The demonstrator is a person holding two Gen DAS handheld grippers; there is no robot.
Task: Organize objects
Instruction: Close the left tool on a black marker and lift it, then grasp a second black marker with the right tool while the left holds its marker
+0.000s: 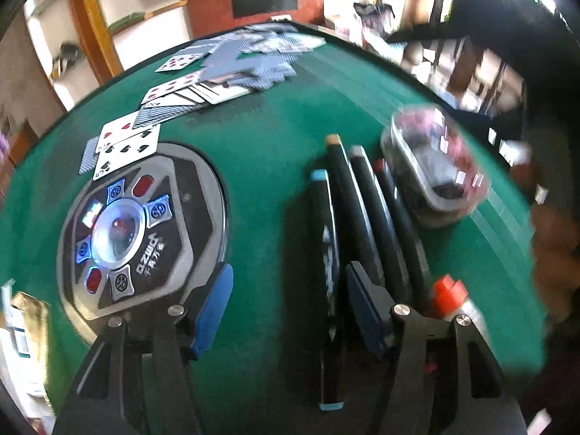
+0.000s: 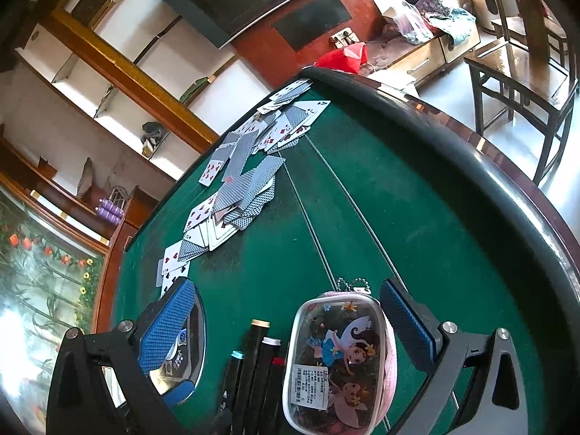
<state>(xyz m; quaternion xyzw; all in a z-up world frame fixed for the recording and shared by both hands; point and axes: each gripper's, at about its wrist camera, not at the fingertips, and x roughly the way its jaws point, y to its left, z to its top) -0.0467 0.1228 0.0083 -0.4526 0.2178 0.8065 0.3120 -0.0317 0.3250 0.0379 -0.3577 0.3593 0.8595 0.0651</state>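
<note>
Several black markers (image 1: 366, 214) lie side by side on the green felt table (image 1: 275, 152). The one with a light-blue cap (image 1: 328, 272) is just inside the right finger (image 1: 366, 308) of my left gripper (image 1: 290, 272). That gripper is open and its pads press on nothing. A clear pencil case with pink trim (image 1: 435, 166) rests right of the markers. In the right wrist view the same case (image 2: 337, 355), with cartoon figures on it, lies between the wide-apart fingers of my open right gripper (image 2: 286, 286). The markers (image 2: 253, 369) are to its left.
Playing cards (image 1: 217, 69) (image 2: 235, 195) are strewn in a long band across the far felt. The table's round control console (image 1: 141, 228) (image 2: 181, 348) sits to the left. A red-capped white item (image 1: 449, 293) lies behind my left gripper's right finger. A raised dark rim (image 2: 507, 195) edges the table.
</note>
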